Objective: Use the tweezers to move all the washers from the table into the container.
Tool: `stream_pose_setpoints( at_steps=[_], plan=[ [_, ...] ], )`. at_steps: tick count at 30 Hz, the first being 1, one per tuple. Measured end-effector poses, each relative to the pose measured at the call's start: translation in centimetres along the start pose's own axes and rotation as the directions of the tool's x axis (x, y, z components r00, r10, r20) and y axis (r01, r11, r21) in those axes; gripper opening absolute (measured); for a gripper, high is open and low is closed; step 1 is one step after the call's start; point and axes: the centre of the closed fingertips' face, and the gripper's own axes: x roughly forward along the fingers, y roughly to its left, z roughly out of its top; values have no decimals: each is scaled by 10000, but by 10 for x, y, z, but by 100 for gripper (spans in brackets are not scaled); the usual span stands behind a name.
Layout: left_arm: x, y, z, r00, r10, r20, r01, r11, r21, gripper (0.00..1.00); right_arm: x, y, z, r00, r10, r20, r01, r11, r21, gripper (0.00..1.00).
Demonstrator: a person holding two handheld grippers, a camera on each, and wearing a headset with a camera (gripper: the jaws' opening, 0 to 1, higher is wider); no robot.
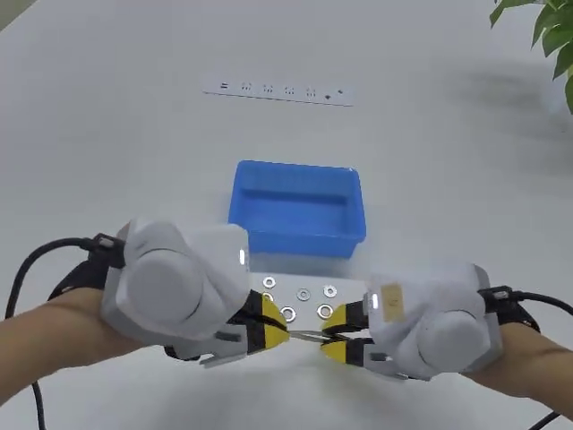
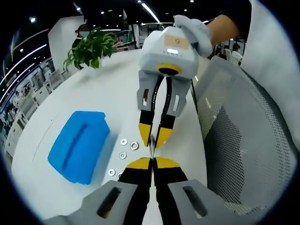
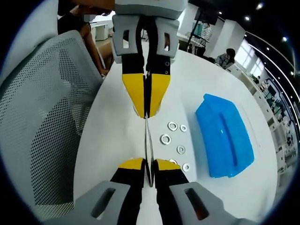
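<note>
Down near the front edge of the worktop (image 1: 134,143): tweezers (image 1: 306,336) pinched from both ends, left gripper (image 1: 276,330) and right gripper (image 1: 333,339) tip to tip, both clamped tight. Just beyond, loose washers (image 1: 303,293) flat on the surface. Further back, mid-worktop, blue container (image 1: 304,240). Toward the far edge, white power strip (image 1: 277,91).

No text, brand or number is legible: the tan label (image 2: 176,42) on the right gripper (image 2: 154,137) housing and the small marks along the white power strip (image 1: 278,91), possibly print, are too blurred.
</note>
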Motion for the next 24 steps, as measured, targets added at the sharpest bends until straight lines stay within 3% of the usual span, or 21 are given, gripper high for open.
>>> stream_pose_setpoints(
  at_steps=[3, 4, 6, 11, 14, 19, 24],
  plan=[
    [1, 0, 16, 9992, 78, 379, -94, 9991, 412, 5, -5, -2, -1, 9997, -90, 224, 86, 9999, 149, 9],
    [3, 1, 23, 9974, 87, 722, -114, 9993, 358, 5, -8, -4, -2, 9993, -121, 367, 108, 9993, 368, 9],
    [6, 1, 38, 9900, 56, 1412, -94, 9996, 269, 5, -12, -5, -4, 9985, -151, 521, 124, 9985, 529, 9],
    [18, -1, 60, 9760, -58, 2179, -19, 9994, 351, 5, -21, -6, -9, 9969, -291, 734, 236, 9970, 743, 9],
    [25, 0, 66, 9674, -134, 2528, 114, 9999, 92, 5, -23, -7, -11, 9957, -355, 854, 284, 9962, 825, 8],
    [36, -4, 64, 9706, -322, 2385, 199, 9984, 538, 6, -24, -6, -11, 9938, -348, 1053, 270, 9968, 752, 8],
    [40, 0, 65, 9613, -215, 2745, 176, 9997, 166, 7, -26, -9, -13, 9894, -351, 1408, 197, 9938, 1093, 7]
  ],
)
